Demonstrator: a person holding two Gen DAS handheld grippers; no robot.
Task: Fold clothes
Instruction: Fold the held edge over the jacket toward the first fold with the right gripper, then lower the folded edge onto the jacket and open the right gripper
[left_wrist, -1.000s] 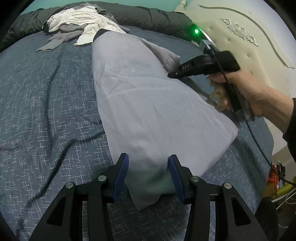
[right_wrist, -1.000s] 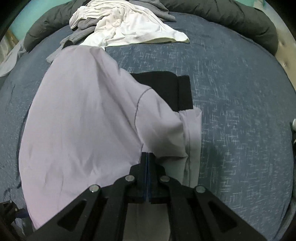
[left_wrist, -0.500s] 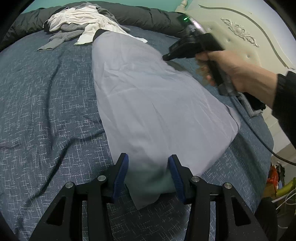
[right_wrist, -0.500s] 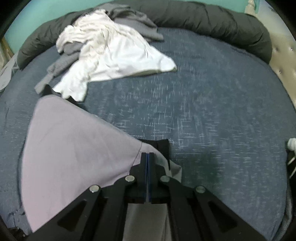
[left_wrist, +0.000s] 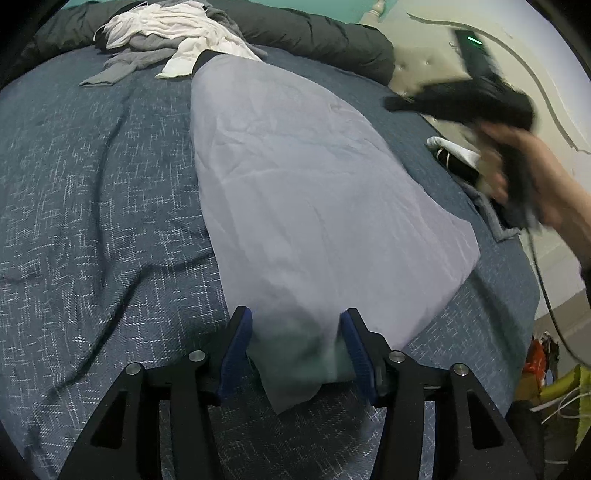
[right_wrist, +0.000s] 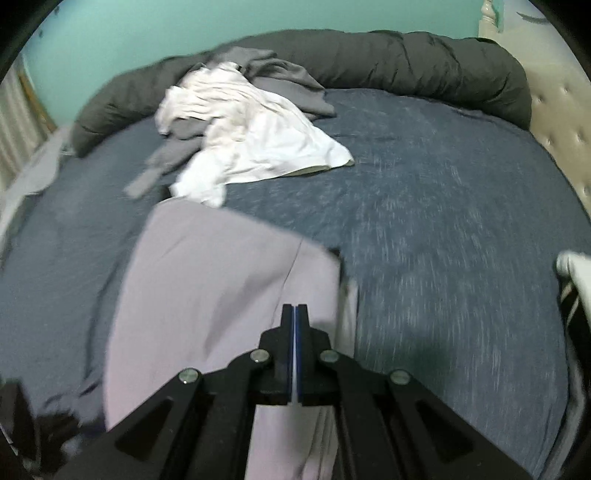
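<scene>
- On the dark blue woven bed cover (left_wrist: 92, 206), a big pale lilac shirt of thin soft cloth (left_wrist: 314, 192) lies spread flat, running from near to far.
- Its near corner sits between the blue pads of the left gripper (left_wrist: 295, 343). Those jaws are opening, and I cannot tell if the pads still press the cloth.
- Over on the right, the right gripper (right_wrist: 294, 314) is up in the air with its jaws clenched. No cloth looks pinched in it.
- I think the shirt is light, floppy and a bit slippery. It will sag and bunch, so it is best held by a corner, a hem or a seam, with a hand at each end.
- A seam line (right_wrist: 291, 266) runs down its right part; that side looks folded over.
- Far away lies a crumpled pile of white and grey clothes (right_wrist: 251, 140), soft and lumpy.
- Behind it is a puffy dark grey rolled duvet (right_wrist: 388, 62).
- At the right stands a cream padded headboard with buttons (right_wrist: 557, 110).
</scene>
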